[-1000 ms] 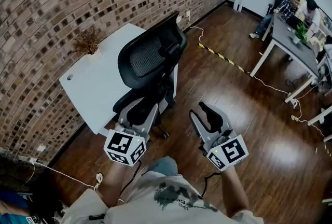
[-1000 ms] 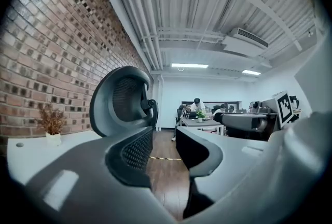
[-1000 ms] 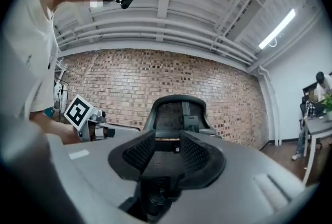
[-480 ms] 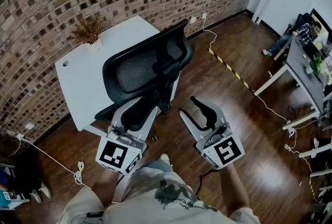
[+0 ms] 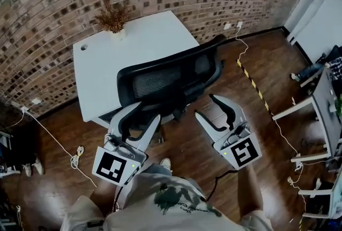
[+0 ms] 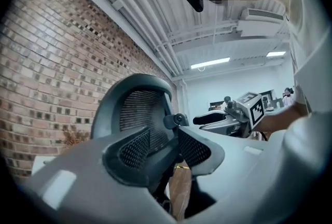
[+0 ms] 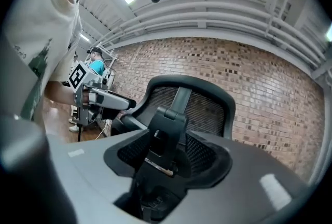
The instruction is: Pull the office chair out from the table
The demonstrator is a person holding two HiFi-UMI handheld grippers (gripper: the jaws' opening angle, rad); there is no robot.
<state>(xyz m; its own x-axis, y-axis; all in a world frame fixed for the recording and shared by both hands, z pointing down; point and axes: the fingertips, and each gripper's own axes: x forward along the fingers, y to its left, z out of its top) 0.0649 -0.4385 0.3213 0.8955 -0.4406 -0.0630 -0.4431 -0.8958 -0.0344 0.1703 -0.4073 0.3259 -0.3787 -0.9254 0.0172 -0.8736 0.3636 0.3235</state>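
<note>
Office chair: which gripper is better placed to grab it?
Probably left: left gripper is right at the office chair; right gripper hangs aside over floor. Both have just been opening, empty.

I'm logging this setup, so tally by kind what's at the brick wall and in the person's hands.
Office chair: 1
White table: 1
Potted dried plant: 1
Hand-held gripper: 2, the left hand-held gripper and the right hand-held gripper; the jaws of both have just been opening, nothing held between them
Total: 5

Grey left tongs, right tongs, printed shirt
</note>
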